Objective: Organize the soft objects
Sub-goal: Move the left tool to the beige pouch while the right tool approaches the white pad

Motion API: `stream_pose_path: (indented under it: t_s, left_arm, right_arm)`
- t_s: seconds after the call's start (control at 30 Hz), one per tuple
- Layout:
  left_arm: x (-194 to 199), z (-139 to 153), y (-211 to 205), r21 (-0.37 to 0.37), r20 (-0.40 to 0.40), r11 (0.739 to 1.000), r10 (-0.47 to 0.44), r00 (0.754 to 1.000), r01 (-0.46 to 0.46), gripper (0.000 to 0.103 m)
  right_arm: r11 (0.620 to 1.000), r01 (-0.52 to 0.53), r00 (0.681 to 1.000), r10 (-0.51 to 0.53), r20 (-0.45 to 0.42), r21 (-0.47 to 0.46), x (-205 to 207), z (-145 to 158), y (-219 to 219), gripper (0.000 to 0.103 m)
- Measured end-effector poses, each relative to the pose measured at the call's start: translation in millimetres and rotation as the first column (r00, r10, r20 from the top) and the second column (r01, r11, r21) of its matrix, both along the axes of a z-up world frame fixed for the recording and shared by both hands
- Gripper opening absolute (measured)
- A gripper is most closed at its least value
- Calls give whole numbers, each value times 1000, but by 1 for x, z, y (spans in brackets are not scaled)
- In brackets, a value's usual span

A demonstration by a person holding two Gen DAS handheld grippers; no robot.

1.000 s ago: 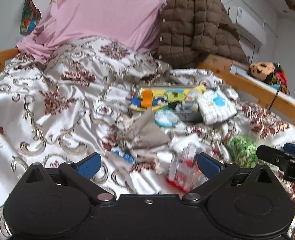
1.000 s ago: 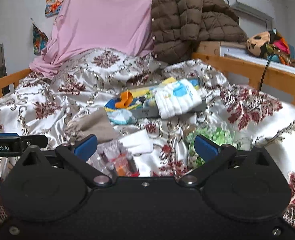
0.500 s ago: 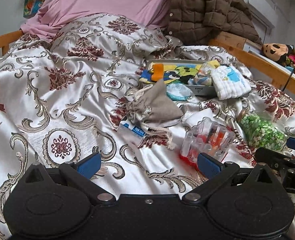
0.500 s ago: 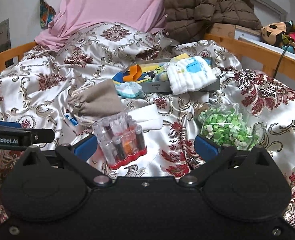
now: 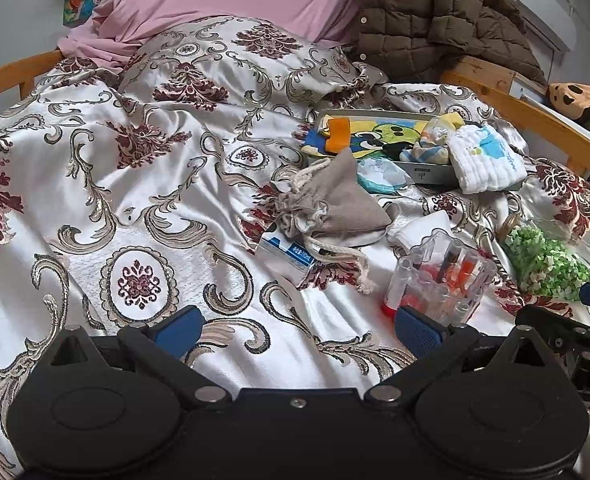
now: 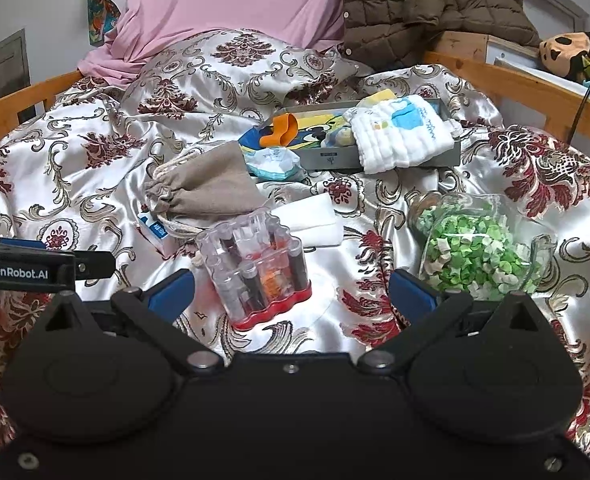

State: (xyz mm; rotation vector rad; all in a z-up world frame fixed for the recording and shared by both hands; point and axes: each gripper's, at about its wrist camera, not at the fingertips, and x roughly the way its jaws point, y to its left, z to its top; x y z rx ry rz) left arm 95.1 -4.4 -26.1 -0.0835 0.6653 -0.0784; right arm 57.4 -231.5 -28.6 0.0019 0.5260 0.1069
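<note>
Pouch (image 5: 331, 204) lay at one o'clock from the left gripper (image 5: 295, 326), nearer it than the right gripper (image 6: 291, 290); both jaws apart, empty.

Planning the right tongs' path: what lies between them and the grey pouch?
In the right wrist view, a clear tube case stands between the right tongs and the pouch.

Soft even daylight, satin bedspread (image 5: 143, 200) glares white around its middle, fisheye bends edges, everything pretty sharp.
</note>
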Motion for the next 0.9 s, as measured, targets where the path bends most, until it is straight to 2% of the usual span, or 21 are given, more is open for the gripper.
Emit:
stream_pose_path:
  t_s: [0.5, 0.9]
  left_arm:
    - [13, 3, -1, 1, 50, 1000, 13, 999, -13, 102]
    - [50, 7, 4, 8, 134, 1000, -4, 991, 3, 102]
  right_arm:
    - [1000, -8, 1000, 8, 2, 18, 9, -1, 4, 102]
    - [1000, 2, 999, -3, 39, 28, 32, -3, 5, 102]
